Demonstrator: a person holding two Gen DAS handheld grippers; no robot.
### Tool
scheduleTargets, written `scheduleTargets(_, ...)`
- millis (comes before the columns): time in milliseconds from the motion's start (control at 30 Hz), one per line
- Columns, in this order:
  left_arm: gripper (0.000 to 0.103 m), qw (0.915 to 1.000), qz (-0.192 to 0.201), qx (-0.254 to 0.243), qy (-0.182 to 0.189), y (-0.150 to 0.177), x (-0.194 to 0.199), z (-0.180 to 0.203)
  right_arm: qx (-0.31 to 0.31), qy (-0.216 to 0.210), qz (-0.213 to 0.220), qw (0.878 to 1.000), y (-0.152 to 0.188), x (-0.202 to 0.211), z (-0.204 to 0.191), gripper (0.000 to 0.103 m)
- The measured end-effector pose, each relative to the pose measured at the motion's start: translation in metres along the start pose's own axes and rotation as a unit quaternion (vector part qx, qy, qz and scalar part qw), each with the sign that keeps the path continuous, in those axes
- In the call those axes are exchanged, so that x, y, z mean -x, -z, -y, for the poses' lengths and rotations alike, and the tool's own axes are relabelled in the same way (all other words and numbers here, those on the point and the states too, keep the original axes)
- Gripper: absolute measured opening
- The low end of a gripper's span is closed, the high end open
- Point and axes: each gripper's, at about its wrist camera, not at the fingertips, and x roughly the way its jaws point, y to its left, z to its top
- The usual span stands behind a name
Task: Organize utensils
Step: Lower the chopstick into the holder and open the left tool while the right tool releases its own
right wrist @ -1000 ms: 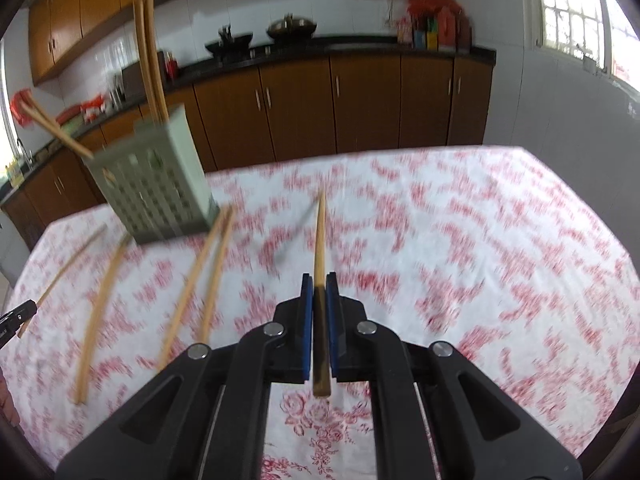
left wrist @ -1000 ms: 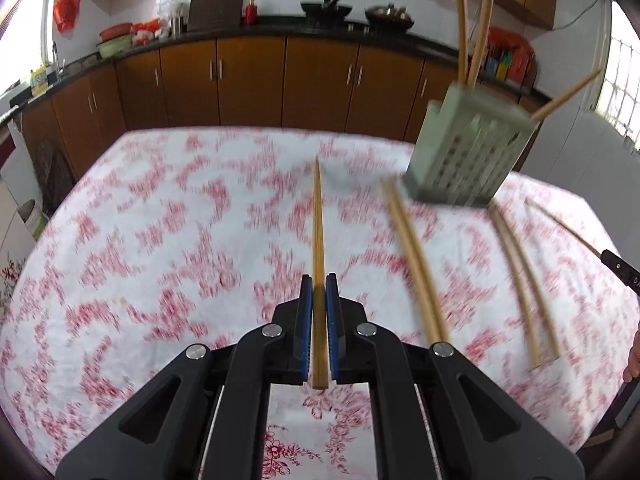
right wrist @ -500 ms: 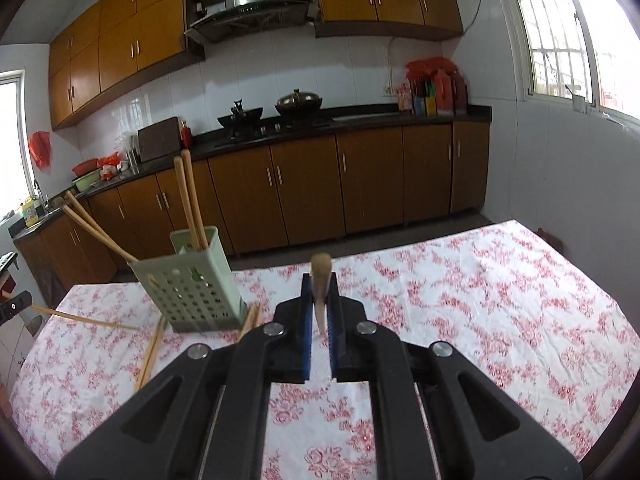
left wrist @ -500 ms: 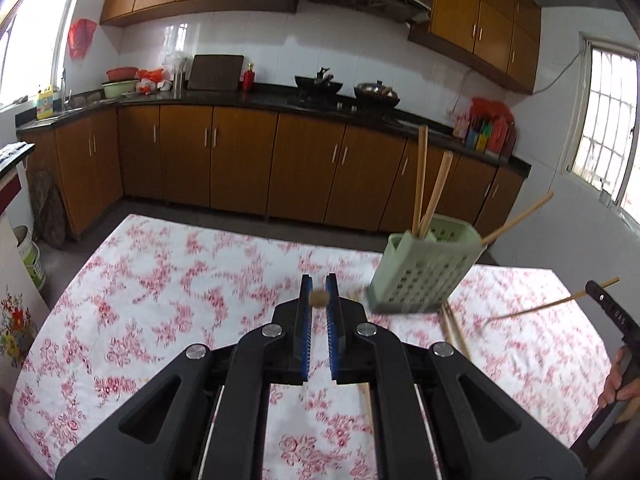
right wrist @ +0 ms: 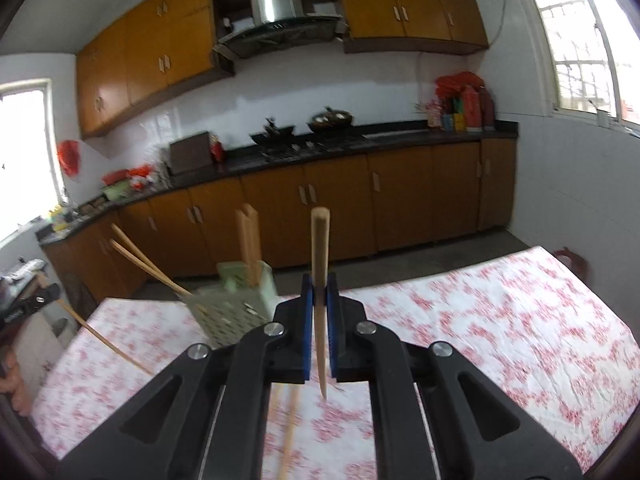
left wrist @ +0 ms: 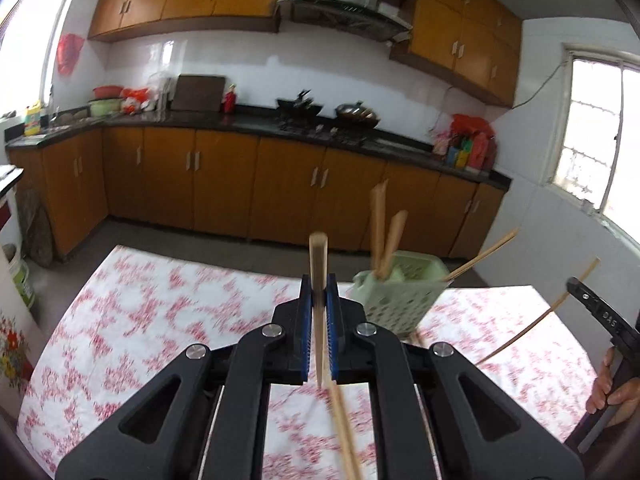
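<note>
My left gripper (left wrist: 319, 300) is shut on a wooden chopstick (left wrist: 318, 256) that stands nearly upright between the blue pads, above the flowered tablecloth (left wrist: 160, 320). My right gripper (right wrist: 319, 300) is shut on a second chopstick (right wrist: 320, 248), also upright. The pale green perforated holder (left wrist: 400, 296) stands on the table between the two grippers, with several chopsticks (left wrist: 382, 232) leaning in it. In the right wrist view the holder (right wrist: 236, 304) is left of the fingers. Each view catches the other gripper at its edge, the right gripper (left wrist: 592, 304) and the left gripper (right wrist: 32, 304).
Loose chopsticks (right wrist: 288, 432) lie on the cloth below the grippers, one chopstick (left wrist: 344, 432) showing under the left one. A hand (left wrist: 612, 392) grips the right handle. Brown kitchen cabinets (left wrist: 224, 184) and a dark counter run behind the table. A chair back (right wrist: 572, 260) stands at the far right edge.
Both grippers have risen and tipped up, lifting their chopsticks off the cloth. The sticks lay forward along the table before and now stand nearly upright in the jaws.
</note>
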Motion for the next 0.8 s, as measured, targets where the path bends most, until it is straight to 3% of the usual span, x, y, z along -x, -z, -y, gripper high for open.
scheduleTargets(167,0.007,0.9988,0.040,-0.010,0.028,-0.033,0.015,0.026,-0.002,-0.054,0.037,0.998,-0.038,0.019,-0.018,0.007)
scheduleTargets(333,0.007,0.9956,0.086,-0.022,0.028,-0.064,0.011,0.056,-0.001,-0.078,0.082,0.994,-0.069,0.021,-0.040,0.007)
scheduleTargets(567,0.007,0.9920,0.125,0.012,0.015,-0.095,-0.019,0.076,-0.006,-0.063,0.128,0.990,-0.094,-0.010,-0.056,0.007)
scheduleTargets(800,0.007,0.9883,0.150,0.024,-0.014,-0.094,-0.056,0.079,-0.019,-0.059,0.108,0.992,-0.085,-0.065,-0.054,0.007)
